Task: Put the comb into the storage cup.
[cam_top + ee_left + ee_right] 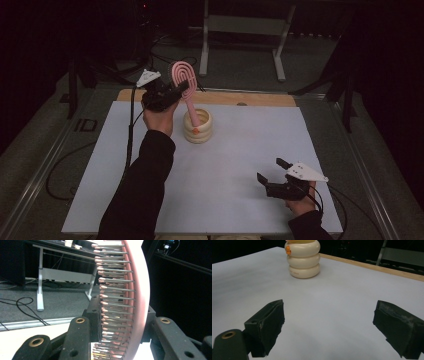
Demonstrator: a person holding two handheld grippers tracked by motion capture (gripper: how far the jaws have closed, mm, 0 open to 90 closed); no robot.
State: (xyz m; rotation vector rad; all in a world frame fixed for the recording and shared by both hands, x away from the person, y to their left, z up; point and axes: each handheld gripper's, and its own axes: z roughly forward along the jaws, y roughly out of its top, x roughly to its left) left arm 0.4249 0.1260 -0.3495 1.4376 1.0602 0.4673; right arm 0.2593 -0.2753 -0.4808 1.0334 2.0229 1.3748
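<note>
The left claw (181, 90) is clenched on the head of a pink hairbrush (183, 75), one jaw against the bristle side and the other against the smooth back, as the left claw's own view shows with the bristles (113, 290) running up between them. The brush stands tilted, its handle (194, 116) reaching down into a cream ribbed holder (198, 131) that sits on the worktop (225, 170) near the middle of the far edge, a little toward the left corner. Whether the handle already rests on the holder's bottom cannot be told. The step in hand looks like seating the brush in, or drawing it from, that holder; either way it would go best with the hand moving along the line of the handle, so the handle does not lever against the rim and tip the light holder. The grip on bristles is springy, so a slow, steady move should keep the head from twisting between the jaws. The right claw (272, 176) is released, jaws wide apart and nothing between them, and hovers low near the near right corner, well apart from the holder (304, 258), which it faces across bare worktop; it could steady the holder if needed. Nothing else lies on the worktop, and the metal frame (245, 30) beyond the far edge is well clear.
</note>
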